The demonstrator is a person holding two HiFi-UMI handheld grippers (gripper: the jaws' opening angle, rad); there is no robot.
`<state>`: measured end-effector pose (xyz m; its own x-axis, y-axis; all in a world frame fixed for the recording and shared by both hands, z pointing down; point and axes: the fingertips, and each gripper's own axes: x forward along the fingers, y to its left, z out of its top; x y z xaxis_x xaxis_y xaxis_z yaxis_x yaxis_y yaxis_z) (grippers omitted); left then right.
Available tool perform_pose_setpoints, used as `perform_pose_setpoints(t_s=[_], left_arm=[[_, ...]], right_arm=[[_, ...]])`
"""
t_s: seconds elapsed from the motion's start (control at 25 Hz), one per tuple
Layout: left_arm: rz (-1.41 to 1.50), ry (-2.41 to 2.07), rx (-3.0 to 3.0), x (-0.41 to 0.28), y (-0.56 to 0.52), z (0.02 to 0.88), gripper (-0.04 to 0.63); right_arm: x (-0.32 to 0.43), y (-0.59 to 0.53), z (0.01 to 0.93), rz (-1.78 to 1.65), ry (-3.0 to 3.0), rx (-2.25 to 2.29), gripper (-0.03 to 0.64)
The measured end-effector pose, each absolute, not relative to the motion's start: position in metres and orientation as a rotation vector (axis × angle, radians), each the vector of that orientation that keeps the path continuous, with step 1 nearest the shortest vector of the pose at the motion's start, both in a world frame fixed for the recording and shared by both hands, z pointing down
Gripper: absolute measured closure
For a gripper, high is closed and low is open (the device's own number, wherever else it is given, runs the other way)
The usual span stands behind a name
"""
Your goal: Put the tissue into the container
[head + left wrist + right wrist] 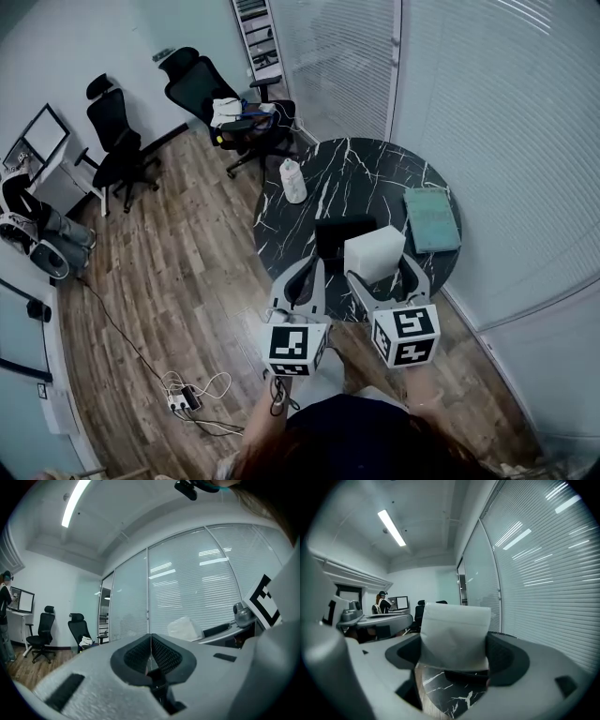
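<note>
Head view: right claw [380, 263] grips the tissue [374, 251] over the worktop [356, 169], beside the black container [339, 234]; left claw [304, 272] pressed together, empty; placing remains.

Grey left claw [309, 272] and right claw [381, 264] bear black-white marker cubes [298, 345].

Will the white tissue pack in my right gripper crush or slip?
Likely light: the right gripper holds the tissue pack aloft by its lower part. Probably squashy, since its wrapper shows faint creases. The smooth wrapper might slip.
</note>
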<state>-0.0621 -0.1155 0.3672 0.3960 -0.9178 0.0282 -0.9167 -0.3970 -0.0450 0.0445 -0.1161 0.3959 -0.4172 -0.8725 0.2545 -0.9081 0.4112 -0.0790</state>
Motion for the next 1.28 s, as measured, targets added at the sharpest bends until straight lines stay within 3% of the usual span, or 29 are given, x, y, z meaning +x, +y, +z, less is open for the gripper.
perform_pose_setpoints(t_s=[0.48, 1.28], left_arm=[[-0.049, 1.643, -2.676, -0.091, -0.171, 0.370, 0.566], [-0.044, 1.617, -2.735, -0.079, -0.219, 0.389, 0.566]], right_arm=[[0.022, -0.163, 0.401, 0.364, -2.404, 1.673, 0.199], [0.034, -0.202, 0.433, 0.461, -2.312, 1.684, 0.198]])
